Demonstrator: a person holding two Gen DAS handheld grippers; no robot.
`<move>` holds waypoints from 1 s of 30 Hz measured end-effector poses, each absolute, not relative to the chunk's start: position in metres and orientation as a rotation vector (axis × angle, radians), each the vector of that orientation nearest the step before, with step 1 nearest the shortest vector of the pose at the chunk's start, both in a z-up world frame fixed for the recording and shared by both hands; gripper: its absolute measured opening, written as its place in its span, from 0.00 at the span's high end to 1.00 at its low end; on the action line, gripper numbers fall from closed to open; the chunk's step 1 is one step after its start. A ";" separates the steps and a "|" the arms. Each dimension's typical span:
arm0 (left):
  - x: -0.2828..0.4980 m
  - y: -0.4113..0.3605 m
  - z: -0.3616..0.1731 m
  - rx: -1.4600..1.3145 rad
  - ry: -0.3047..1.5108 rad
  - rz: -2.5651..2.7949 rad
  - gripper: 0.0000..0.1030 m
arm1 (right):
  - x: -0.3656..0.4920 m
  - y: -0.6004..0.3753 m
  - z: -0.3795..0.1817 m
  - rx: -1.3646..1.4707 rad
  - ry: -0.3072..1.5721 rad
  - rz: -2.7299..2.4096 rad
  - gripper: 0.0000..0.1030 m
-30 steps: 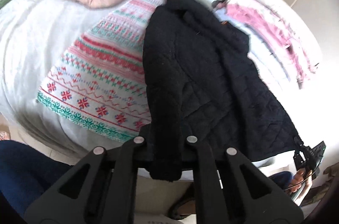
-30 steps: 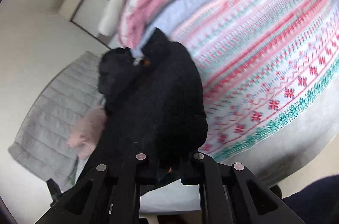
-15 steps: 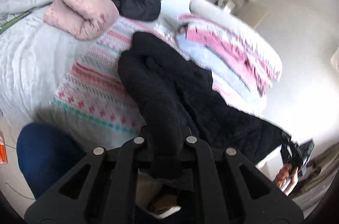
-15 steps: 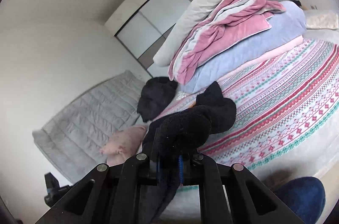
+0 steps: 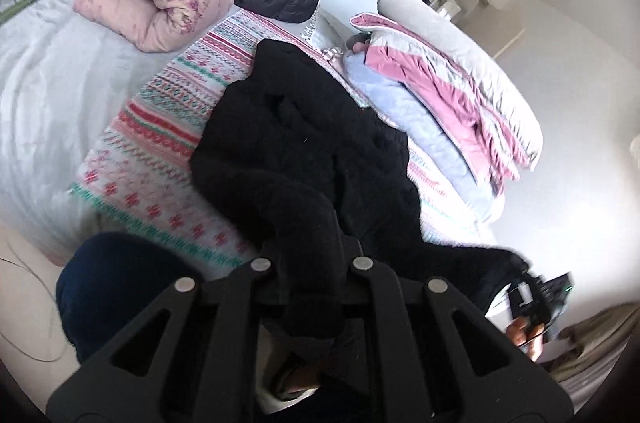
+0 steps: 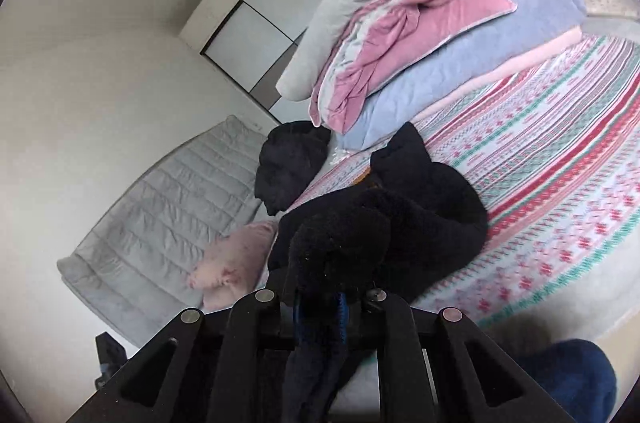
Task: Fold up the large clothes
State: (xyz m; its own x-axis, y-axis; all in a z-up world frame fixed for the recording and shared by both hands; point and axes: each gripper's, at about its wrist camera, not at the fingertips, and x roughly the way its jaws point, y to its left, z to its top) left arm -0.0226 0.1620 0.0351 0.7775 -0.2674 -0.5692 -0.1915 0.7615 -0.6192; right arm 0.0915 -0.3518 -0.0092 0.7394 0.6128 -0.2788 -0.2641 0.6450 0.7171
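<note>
Well, the big white bed has a stripy red, green and white blanket on it. On the blanket lies the fuzzy black coat. Each black gripper, left and right, pinches one end of the coat, near the bed's edge.

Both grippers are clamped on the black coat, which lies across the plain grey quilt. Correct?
Not quite. Both grippers, left gripper and right gripper, do clamp the black coat, but it lies across the patterned red-and-green blanket, not the grey quilt; the left wrist view shows this.
</note>
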 end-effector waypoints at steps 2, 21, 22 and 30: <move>-0.003 0.169 0.038 -0.750 0.691 -0.039 0.89 | 0.111 -0.347 -0.012 0.744 0.548 0.540 0.87; 0.379 0.276 0.010 -0.955 0.767 0.088 0.61 | 0.492 -0.297 -0.009 0.811 0.693 0.184 0.59; 0.382 0.285 0.001 -0.979 0.776 0.091 0.58 | 0.498 -0.304 -0.021 0.834 0.716 0.173 0.56; 0.376 0.301 0.002 -0.914 0.752 0.118 0.25 | 0.495 -0.327 -0.029 0.677 0.744 0.185 0.33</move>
State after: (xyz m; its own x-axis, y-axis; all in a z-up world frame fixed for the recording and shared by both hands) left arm 0.3762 0.3013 0.0015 0.7426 -0.2129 -0.6350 -0.3974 0.6231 -0.6737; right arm 0.4947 -0.3274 -0.0286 0.7309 0.3847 -0.5637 0.0763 0.7748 0.6276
